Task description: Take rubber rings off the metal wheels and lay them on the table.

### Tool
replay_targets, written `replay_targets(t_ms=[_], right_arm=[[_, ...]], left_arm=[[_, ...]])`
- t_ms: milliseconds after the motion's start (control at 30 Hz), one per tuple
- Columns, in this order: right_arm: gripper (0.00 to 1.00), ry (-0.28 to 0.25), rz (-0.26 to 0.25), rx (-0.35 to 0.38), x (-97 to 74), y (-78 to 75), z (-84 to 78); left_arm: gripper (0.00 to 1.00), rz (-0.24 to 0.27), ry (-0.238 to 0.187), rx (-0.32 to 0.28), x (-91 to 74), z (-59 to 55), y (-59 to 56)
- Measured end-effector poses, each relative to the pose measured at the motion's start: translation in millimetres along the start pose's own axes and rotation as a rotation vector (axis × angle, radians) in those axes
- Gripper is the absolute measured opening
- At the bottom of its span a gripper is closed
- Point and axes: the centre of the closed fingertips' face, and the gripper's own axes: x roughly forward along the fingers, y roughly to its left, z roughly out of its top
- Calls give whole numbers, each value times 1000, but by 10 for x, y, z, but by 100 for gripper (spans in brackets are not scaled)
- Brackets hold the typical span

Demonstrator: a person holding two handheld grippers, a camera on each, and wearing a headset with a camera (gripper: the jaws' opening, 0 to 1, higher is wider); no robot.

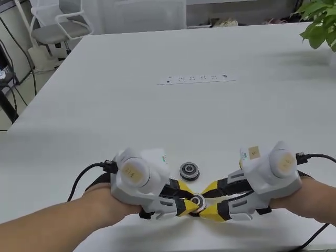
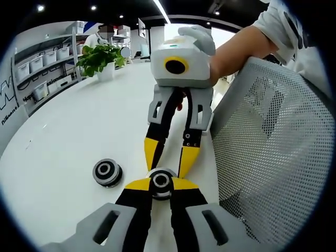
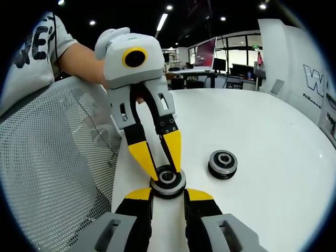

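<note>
Slip risk: the work hangs at the 6 o'clock edge of the table (image 1: 157, 105), above a mesh chair (image 2: 273, 136), so an uneven pull could drop the part. The left gripper (image 1: 191, 201) and right gripper (image 1: 204, 201) meet tip to tip, fingers narrowed and clamped on one metal wheel (image 1: 197, 200). A second wheel (image 1: 189, 170) lies free at 11 o'clock. It cannot be told whether either pair grips the rubber ring (image 3: 181, 177) alone.

Left forearm (image 1: 63, 223) and right forearm (image 1: 315, 202) reach in low over the worktop. Left tongs (image 1: 192, 200) and right tongs (image 1: 203, 201) meet tip to tip, both clamped on 1 wheel (image 1: 198, 200).
</note>
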Motion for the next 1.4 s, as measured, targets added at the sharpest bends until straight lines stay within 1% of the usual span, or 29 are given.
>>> replay_targets(t_ms=[200, 400, 533, 600, 800, 933, 1067, 1133, 1167, 1200, 1233, 1300, 1400], right_arm=[[19, 5, -3, 0, -6, 5, -3], [16, 6, -8, 9, -25, 3, -17], [15, 12, -10, 0, -25, 4, -14], [15, 13, -13, -20, -27, 10, -13], [15, 24, -18, -29, -27, 7, -13], [14, 24, -19, -22, -32, 6, -19], [12, 26, -19, -16, -43, 8, -29], [8, 29, -18, -12, -51, 9, -38], [0, 53, -32, -27, -67, -13, -82], [0, 65, -82, -41, -98, -105, -99], [0, 49, -40, -9, -80, -40, -69], [0, 54, -38, -28, -83, -29, -63], [0, 55, -39, -21, -87, -40, -70]], left_arm=[[7, 3, 0, -2, 2, -2, 0], [7, 3, -2, -3, 1, -2, 1], [7, 3, -2, -3, 0, -3, 0], [7, 4, -2, -2, 0, -3, -1], [7, 5, -3, -2, 0, -3, -1], [7, 5, -3, -2, 0, -3, -1], [7, 6, -3, -3, 1, -2, -1], [7, 7, -3, -3, 1, -2, 0], [7, 6, -3, -4, 0, -2, -1], [7, 6, -5, -6, 3, -1, -3], [7, 6, -4, -5, 3, 0, -3], [7, 6, -3, -5, 3, 0, -2], [7, 6, -2, -4, 4, 0, 0]])
